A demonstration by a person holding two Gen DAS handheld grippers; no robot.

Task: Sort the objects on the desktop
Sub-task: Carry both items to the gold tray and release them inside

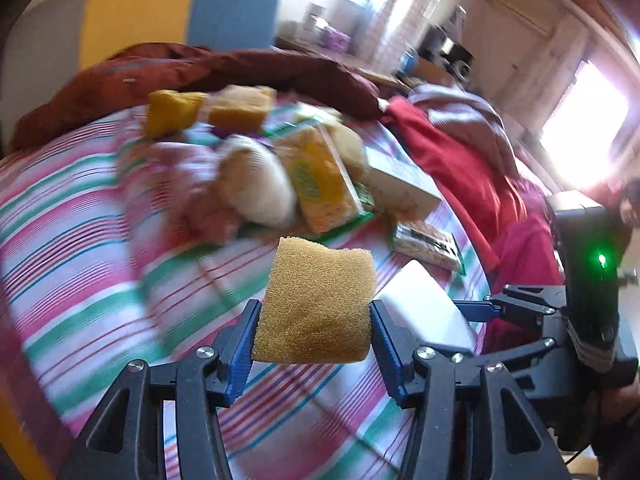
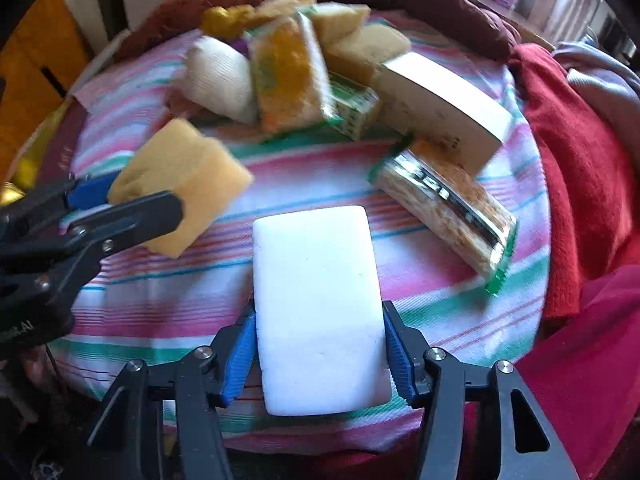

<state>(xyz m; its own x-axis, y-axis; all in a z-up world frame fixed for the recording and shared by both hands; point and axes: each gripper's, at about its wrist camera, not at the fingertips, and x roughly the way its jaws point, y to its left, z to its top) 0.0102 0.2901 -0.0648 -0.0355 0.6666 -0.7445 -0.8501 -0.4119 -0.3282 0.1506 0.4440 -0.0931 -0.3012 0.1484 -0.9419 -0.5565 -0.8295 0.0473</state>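
My left gripper (image 1: pixel 314 320) is shut on a yellow sponge (image 1: pixel 316 304), its blue pads pressing both sides, and holds it above the striped cloth (image 1: pixel 100 240). The right wrist view shows that same sponge (image 2: pixel 180 176) at the left, in the left gripper (image 2: pixel 132 200). My right gripper (image 2: pixel 320 344) is shut on a white rectangular block (image 2: pixel 316 304) that lies flat on the cloth, with a pad against each long side. In the left wrist view the white block (image 1: pixel 424 312) shows at the lower right, beside the right gripper's blue finger (image 1: pixel 476 310).
Farther back lies a pile: a wrapped yellow sponge pack (image 2: pixel 288 76), a white cloth roll (image 2: pixel 220 76), loose yellow sponges (image 2: pixel 368 52), a cream box (image 2: pixel 444 100) and a clear-wrapped pack (image 2: pixel 448 208). Red clothing (image 2: pixel 568 160) borders the right side, a dark red blanket (image 1: pixel 240 64) the far edge.
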